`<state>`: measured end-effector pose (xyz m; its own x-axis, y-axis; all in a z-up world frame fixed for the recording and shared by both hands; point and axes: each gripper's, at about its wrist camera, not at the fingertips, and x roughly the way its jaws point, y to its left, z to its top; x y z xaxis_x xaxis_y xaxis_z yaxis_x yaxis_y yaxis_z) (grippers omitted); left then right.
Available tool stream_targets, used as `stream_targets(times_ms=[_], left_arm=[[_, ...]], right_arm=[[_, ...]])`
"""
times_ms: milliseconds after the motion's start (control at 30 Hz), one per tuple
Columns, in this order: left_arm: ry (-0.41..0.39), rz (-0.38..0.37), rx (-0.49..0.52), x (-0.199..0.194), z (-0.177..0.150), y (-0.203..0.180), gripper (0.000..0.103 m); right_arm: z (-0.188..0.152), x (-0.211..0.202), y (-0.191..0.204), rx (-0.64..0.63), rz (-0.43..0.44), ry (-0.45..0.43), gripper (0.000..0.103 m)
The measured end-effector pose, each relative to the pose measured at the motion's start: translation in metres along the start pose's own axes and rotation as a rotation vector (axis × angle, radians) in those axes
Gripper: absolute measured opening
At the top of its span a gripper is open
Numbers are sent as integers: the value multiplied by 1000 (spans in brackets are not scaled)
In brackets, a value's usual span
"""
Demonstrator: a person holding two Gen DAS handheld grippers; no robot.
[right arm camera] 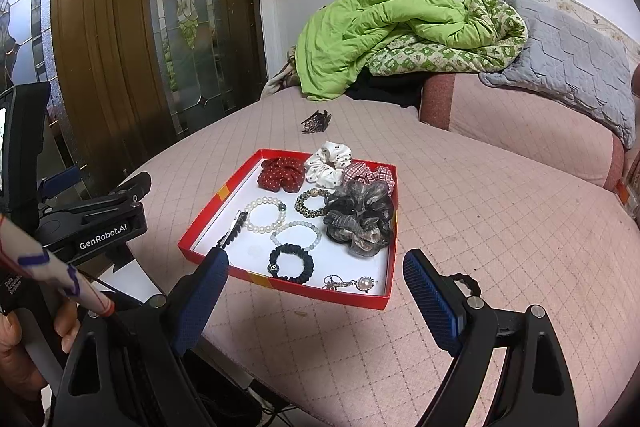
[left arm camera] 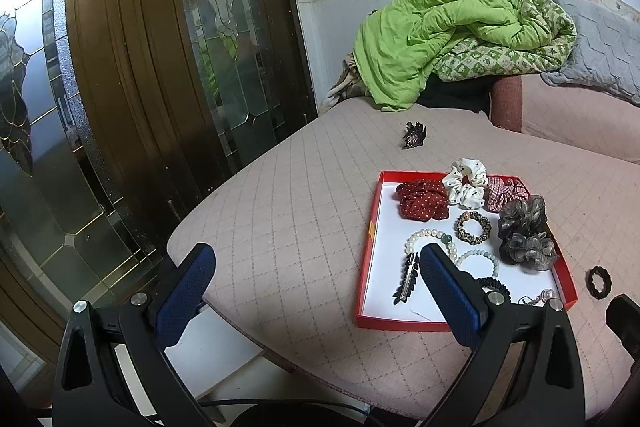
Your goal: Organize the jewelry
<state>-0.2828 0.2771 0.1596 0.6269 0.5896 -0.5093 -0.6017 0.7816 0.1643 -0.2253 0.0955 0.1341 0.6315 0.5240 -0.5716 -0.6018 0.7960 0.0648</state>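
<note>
A red tray (left arm camera: 366, 269) (right arm camera: 208, 211) with a white floor lies on the pink quilted sofa seat. It holds scrunchies, a pearl bracelet (right arm camera: 264, 215), a pale bead bracelet (right arm camera: 296, 233), a black hair tie (right arm camera: 291, 263), a leaf hair clip (left arm camera: 407, 281) and a brooch (right arm camera: 352, 283). A dark claw clip (left arm camera: 414, 135) (right arm camera: 316, 122) lies beyond the tray. A black hair ring (left arm camera: 599, 280) (right arm camera: 464, 283) lies right of the tray. My left gripper (left arm camera: 316, 269) is open and empty at the tray's near left. My right gripper (right arm camera: 316, 277) is open and empty over the tray's near edge.
A green quilt (right arm camera: 384, 27) and grey blanket (right arm camera: 568, 67) pile on the sofa back. A brown glass door (left arm camera: 160, 67) stands at left. The left gripper's body (right arm camera: 92, 223) shows at left in the right wrist view.
</note>
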Motion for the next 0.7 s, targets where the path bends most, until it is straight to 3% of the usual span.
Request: stream_targets(times_ms=[500, 700], left_arm=[[7, 11, 0, 5, -4, 5, 102], [55, 8, 5, 10, -1, 2, 102]], right_arm=[[0, 0, 1, 2, -2, 0, 92], [-2, -1, -4, 26, 5, -4, 92]])
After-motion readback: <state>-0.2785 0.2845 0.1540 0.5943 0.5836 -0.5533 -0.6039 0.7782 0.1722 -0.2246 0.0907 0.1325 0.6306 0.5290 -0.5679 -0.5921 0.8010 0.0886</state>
